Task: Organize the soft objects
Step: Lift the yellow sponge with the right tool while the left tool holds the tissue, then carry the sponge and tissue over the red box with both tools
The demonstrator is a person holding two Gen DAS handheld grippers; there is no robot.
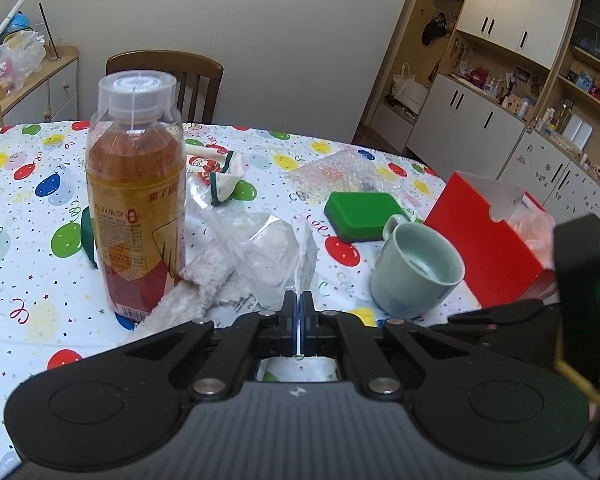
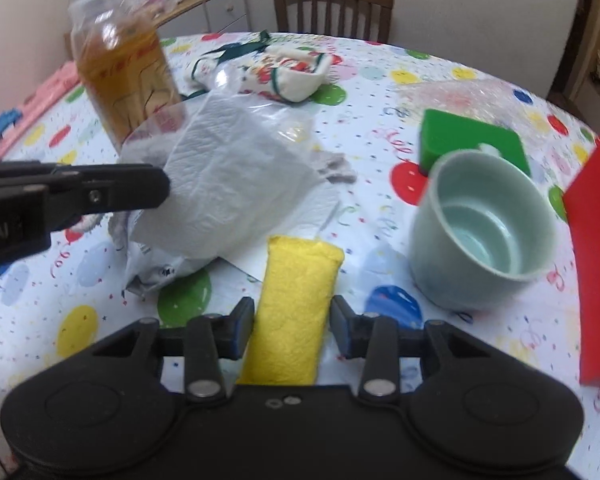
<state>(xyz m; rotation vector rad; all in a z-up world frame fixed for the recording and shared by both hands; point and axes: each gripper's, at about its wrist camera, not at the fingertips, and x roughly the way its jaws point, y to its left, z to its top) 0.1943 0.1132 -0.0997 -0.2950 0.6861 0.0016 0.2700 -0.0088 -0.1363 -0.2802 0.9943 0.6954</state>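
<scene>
Two hand-held grippers frame my view over the balloon-print desk [image 2: 480, 80]. Nearest, the right hand-held gripper [image 2: 292, 326] stands partly open around a yellow sponge [image 2: 296, 300]: the left pad looks to touch its side, while a gap shows at the right pad, so I judge the sponge not firmly gripped. If I lift now it could slip out or tip sideways; if I swing right, its tip may knock the pale green cup [image 2: 484, 228] just beside it. The left hand-held gripper [image 1: 299, 304] is shut, pinching an edge of the clear plastic bag [image 1: 268, 252] that holds white paper towel; in the right view its finger comes in from the left against that bag. A tug there could drag the fluffy cloth [image 1: 188, 296] and topple the tea bottle [image 1: 136, 200] standing against it. Farther off lie the green sponge [image 1: 362, 214], the red box [image 1: 492, 240], a printed cloth pouch [image 2: 288, 76] and bubble wrap [image 1: 340, 172], all well apart from both hand-held grippers.
</scene>
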